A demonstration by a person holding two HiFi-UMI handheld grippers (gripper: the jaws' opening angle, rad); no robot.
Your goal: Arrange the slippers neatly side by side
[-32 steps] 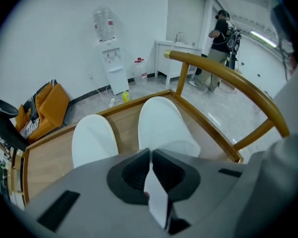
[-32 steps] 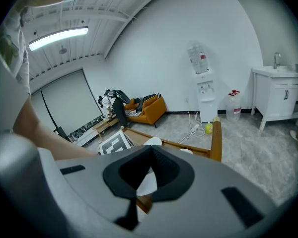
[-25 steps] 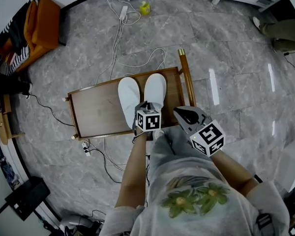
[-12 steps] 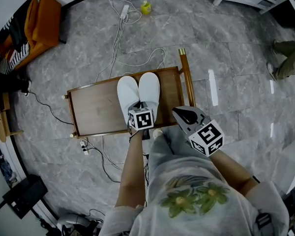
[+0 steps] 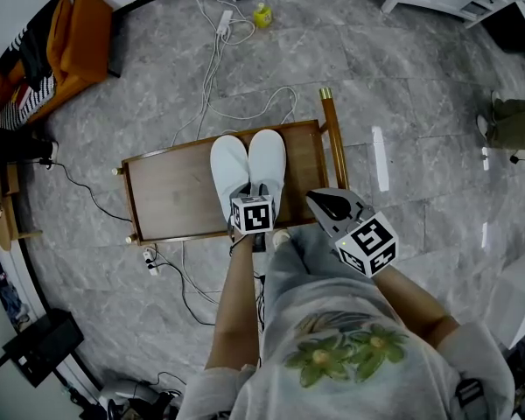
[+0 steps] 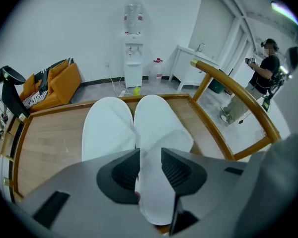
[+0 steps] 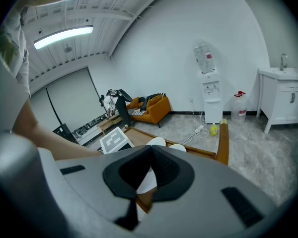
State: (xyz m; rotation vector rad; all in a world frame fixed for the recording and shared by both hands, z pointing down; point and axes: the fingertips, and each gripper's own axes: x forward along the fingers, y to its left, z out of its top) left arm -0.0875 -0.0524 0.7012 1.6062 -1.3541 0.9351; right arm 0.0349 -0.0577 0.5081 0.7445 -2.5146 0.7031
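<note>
Your left gripper (image 6: 150,158) is letting go. Its jaws are opening around the heel of the right-hand white fabric slipper (image 5: 268,157). That slipper lies touching its white twin (image 5: 229,166), side by side, just right of the middle of the brown rimmed wooden tray (image 5: 171,191). Your right gripper (image 5: 325,203) hangs clenched and empty just off the tray's near right corner.

I see white slippers (image 5: 264,160) on a brown wooden table (image 5: 171,195); around that table, grey marbled floor (image 5: 402,86) and an orange sofa (image 5: 74,33).
</note>
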